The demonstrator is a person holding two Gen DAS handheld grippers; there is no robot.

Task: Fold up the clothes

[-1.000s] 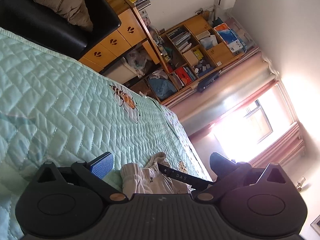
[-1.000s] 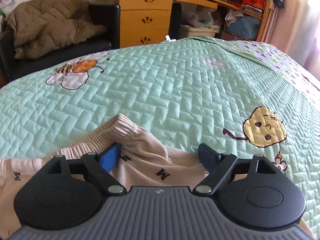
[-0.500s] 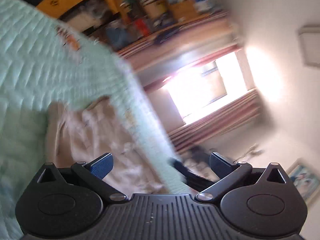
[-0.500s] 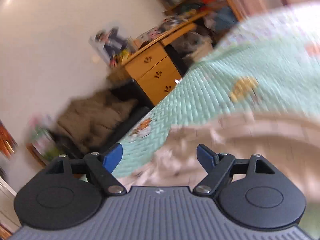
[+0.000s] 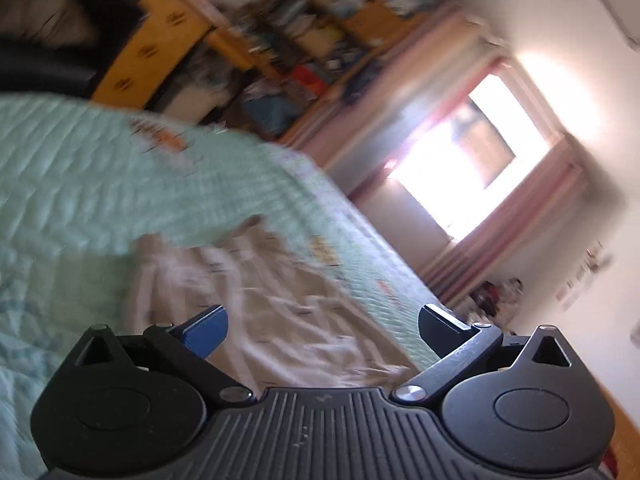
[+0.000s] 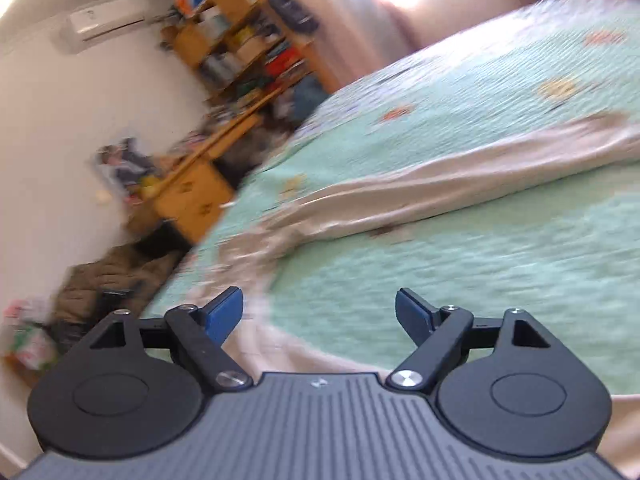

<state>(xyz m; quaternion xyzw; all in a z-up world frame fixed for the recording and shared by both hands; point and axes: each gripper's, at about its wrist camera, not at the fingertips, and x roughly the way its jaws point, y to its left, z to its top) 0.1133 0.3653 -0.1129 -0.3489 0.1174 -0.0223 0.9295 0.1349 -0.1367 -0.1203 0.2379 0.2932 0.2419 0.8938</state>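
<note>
A second ago both grippers sat low over the beige garment, the right one over its ribbed waistband and the left one over a bunched end with a black strap beside it; now both views are tilted and smeared with motion. The beige garment [image 6: 420,196] lies on the bed [image 6: 500,280], stretched in a long band from about 9 o'clock to 3 o'clock in the right view, and in loose creases under the left gripper [image 5: 322,322]. The left gripper's fingers are spread, with cloth showing behind the gap rather than pinched. The right gripper [image 6: 318,312] also has its fingers spread, with green quilt between them and an edge of cloth by the blue pad at 8 o'clock. Judging by this, the garment is spread out rather than folded, and neither gripper holds it.
</note>
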